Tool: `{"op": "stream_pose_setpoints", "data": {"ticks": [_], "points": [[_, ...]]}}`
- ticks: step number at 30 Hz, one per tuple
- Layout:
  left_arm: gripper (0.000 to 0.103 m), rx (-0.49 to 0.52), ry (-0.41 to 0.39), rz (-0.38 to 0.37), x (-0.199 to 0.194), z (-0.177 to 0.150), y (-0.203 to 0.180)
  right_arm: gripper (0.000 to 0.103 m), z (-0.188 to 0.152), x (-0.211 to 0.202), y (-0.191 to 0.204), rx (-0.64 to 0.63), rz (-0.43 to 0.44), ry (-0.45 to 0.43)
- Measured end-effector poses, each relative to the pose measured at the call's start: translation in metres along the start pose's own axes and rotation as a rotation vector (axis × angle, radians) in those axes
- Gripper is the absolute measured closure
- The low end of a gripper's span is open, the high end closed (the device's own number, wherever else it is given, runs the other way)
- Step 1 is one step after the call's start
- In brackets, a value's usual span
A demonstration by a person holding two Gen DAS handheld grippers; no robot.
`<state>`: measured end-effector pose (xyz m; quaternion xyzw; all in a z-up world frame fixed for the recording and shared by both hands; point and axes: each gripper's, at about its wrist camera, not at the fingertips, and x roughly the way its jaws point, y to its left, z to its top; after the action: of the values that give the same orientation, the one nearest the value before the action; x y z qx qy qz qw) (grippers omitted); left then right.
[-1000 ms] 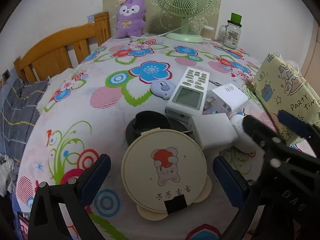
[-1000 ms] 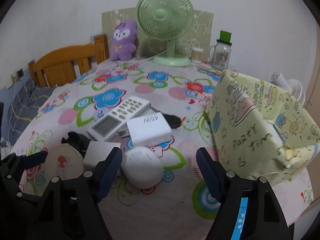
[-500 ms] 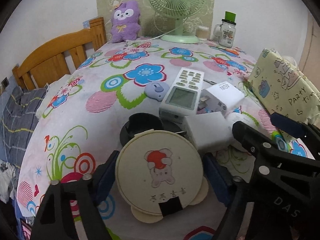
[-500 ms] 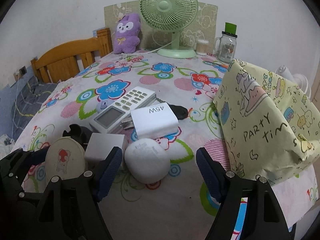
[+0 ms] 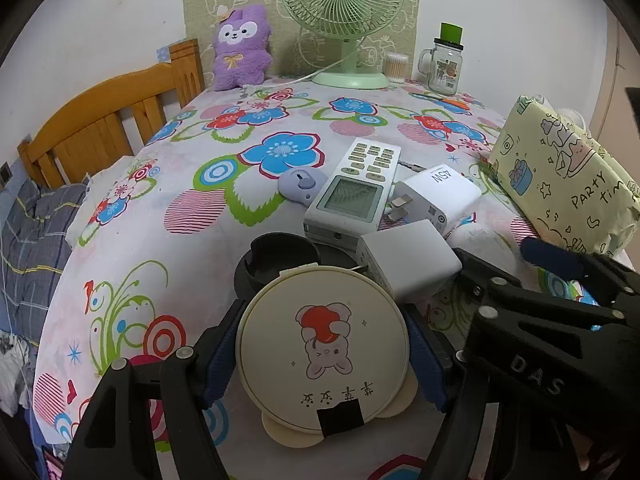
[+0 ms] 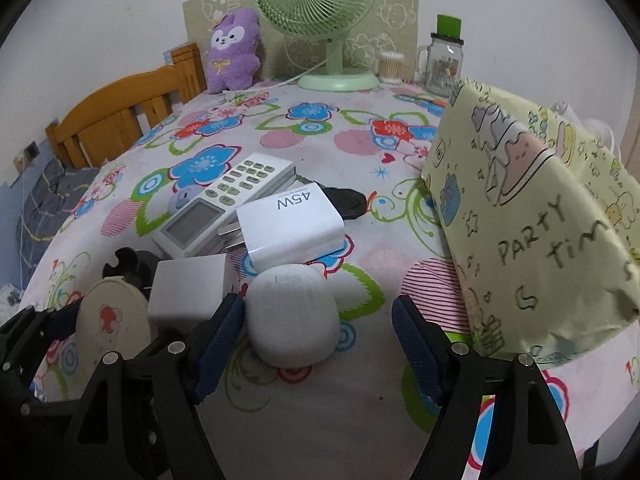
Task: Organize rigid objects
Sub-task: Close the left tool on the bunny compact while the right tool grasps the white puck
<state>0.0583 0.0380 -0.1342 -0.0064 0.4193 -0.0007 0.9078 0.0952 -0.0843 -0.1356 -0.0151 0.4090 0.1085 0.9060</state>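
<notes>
My left gripper (image 5: pixel 322 354) is shut on a round cream compact with a bunny picture (image 5: pixel 324 344), its blue pads against both sides. Behind it lie a black round dish (image 5: pixel 276 256), a small white cube charger (image 5: pixel 408 262), a white remote (image 5: pixel 356 188) and a 45W white charger (image 5: pixel 438 196). My right gripper (image 6: pixel 316 344) is open, a white rounded case (image 6: pixel 292 312) lying between its fingers, nearer the left one. The compact shows at lower left in the right wrist view (image 6: pixel 114 316).
A yellow wrapped "party time" box (image 6: pixel 532 216) stands at the right. A green fan (image 5: pixel 344 20), a purple plush (image 5: pixel 240 48), a glass jar (image 5: pixel 446 64) and cotton swabs (image 5: pixel 396 68) line the back. A wooden bed frame (image 5: pixel 108 120) is left of the floral tablecloth (image 5: pixel 224 200).
My left gripper's fingers have closed in from wide apart onto the round compact. My right gripper has moved slightly forward toward the white rounded case and stays open.
</notes>
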Motion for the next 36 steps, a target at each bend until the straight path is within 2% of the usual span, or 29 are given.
{"op": "stream_pose_setpoints", "data": {"ticks": [2,4,14,22,36], "points": [[0.026,-0.002,0.001,0.000,0.000,0.000,0.001,0.035,0.001,0.003,0.000,0.005,0.003,0.006],[0.026,0.000,0.000,0.001,0.000,0.000,0.001,0.052,0.002,0.004,0.004,-0.013,0.006,0.008],[0.027,-0.004,-0.002,-0.006,-0.007,0.000,0.001,0.053,0.001,-0.005,0.003,0.003,0.011,0.000],[0.026,0.012,-0.042,0.005,-0.028,0.002,-0.009,0.053,0.003,-0.026,-0.002,0.007,-0.005,-0.040],[0.026,0.036,-0.113,0.026,-0.072,0.021,-0.025,0.053,0.021,-0.072,-0.010,0.025,0.027,-0.107]]}}
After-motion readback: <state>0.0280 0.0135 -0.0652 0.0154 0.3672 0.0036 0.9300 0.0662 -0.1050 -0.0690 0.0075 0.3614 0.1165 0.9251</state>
